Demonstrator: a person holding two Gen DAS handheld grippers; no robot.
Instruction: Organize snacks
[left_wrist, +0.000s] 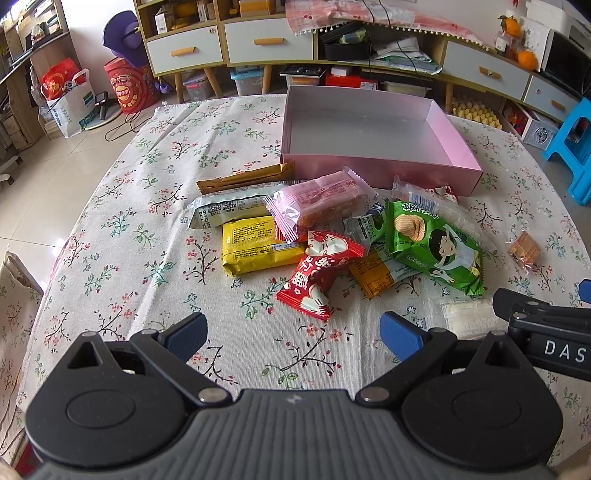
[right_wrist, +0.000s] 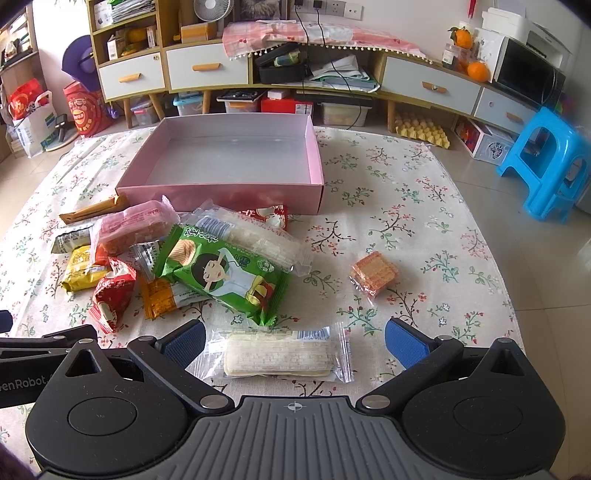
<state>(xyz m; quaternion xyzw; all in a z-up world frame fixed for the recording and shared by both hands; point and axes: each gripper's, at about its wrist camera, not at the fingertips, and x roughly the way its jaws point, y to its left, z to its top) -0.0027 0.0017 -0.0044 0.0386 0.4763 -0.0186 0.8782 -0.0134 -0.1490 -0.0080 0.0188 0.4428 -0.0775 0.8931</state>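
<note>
Judging by the pink box, which holds nothing, you have not packed a single snack yet; everything still lies on the floral tablecloth.

Your left gripper hovers with its jaws spread wide and nothing between them. Ahead of it and slightly to its left lie the brown stick pack, the silver packet and the yellow packet. Straight ahead, nearest its fingertips, is the red packet, with the pink-wrapped cake beyond it, touching the heap. Ahead to its right sits the green chip bag, overlapping an orange packet.

Your right gripper is also spread wide and grips nothing. The clear-wrapped wafer lies right between its fingers, apart from both pads as far as I can tell, so it looks like the likeliest first pick. Ahead to its right, well clear of the heap, sits the small orange cracker pack.

The box stands beyond the heap: ahead and right of your left tongs, ahead and left of your right. At least 9 packets remain to move.
</note>
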